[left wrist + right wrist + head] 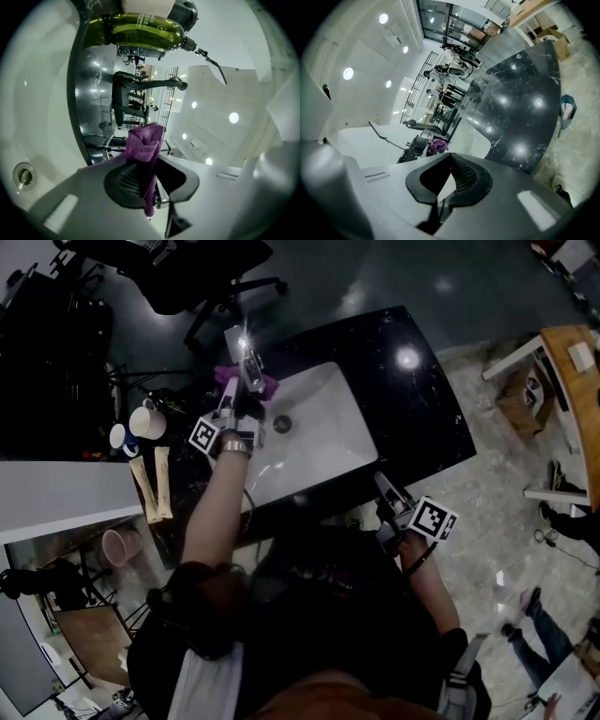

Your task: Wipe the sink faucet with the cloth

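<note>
A white sink (323, 442) is set in a black stone counter (422, 418). The chrome faucet (244, 351) stands at the sink's back rim. My left gripper (246, 382) reaches up beside the faucet, shut on a purple cloth (268, 386). In the left gripper view the cloth (146, 145) sticks up from between the jaws and hangs down in front of them; the sink drain (23, 176) shows at the lower left. My right gripper (382, 484) hovers at the counter's front edge, shut and empty. From the right gripper view (443, 180) the cloth (437, 146) is a small far patch.
Two white mugs (146, 420) sit left of the sink on the counter. A green bottle (140, 30) lies close to the left gripper's camera. A black office chair (187, 277) stands behind the counter. A wooden desk (577, 371) is at far right.
</note>
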`<action>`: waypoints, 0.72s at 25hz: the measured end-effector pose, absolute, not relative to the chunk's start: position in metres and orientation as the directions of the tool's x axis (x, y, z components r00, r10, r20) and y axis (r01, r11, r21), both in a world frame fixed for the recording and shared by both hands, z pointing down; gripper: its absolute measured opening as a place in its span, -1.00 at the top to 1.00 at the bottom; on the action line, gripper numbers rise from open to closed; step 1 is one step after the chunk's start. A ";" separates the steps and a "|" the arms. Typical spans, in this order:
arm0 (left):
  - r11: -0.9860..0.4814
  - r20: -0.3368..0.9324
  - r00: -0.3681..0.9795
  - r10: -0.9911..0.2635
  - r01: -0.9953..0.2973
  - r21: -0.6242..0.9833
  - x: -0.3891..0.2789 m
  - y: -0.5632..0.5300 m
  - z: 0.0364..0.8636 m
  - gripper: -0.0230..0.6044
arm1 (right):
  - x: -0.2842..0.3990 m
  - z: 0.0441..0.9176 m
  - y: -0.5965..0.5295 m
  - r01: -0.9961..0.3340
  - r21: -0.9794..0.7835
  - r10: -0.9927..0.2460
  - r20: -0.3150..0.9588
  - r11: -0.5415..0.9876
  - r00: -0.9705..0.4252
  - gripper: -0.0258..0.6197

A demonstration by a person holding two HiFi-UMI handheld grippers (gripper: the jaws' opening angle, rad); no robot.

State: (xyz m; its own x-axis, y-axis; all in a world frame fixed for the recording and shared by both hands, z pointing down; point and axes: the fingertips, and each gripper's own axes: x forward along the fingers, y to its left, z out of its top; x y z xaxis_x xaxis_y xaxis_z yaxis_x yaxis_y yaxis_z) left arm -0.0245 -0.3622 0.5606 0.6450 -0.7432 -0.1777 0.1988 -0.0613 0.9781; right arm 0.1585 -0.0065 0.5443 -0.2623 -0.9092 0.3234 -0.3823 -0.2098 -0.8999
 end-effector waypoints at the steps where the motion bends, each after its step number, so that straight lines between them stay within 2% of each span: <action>1: -0.064 -0.184 0.645 -0.741 0.204 0.977 -0.028 -0.357 0.560 0.72 | 0.158 0.540 -0.011 -0.404 -0.899 -0.911 0.298 -0.168 -0.284 0.88; 4: -0.082 -0.209 0.634 -0.745 0.224 0.971 -0.041 -0.337 0.554 0.72 | 0.155 0.536 -0.011 -0.395 -0.903 -0.899 0.305 -0.168 -0.315 0.88; 9: -0.149 -0.275 0.663 -0.696 0.241 0.959 -0.050 -0.287 0.524 0.72 | 0.151 0.517 -0.023 -0.446 -0.895 -0.883 0.221 -0.015 -0.413 0.88; 16: -0.295 -0.303 0.867 -0.396 0.192 0.936 -0.012 -0.168 0.468 0.72 | 0.138 0.494 -0.027 -0.488 -0.863 -0.831 0.173 0.130 -0.529 0.88; 18: -0.327 -0.285 0.907 -0.311 0.179 0.928 -0.001 -0.131 0.458 0.72 | 0.127 0.482 -0.027 -0.522 -0.822 -0.791 0.158 0.226 -0.591 0.73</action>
State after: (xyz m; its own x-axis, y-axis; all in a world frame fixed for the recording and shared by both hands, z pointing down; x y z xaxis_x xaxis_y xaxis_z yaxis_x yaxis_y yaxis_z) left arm -0.0005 -0.1309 0.4582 0.9067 -0.3110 -0.2848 0.1793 -0.3268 0.9279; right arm 0.1271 -0.0269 0.4823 -0.5907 -0.7913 0.1580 -0.5223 0.2257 -0.8223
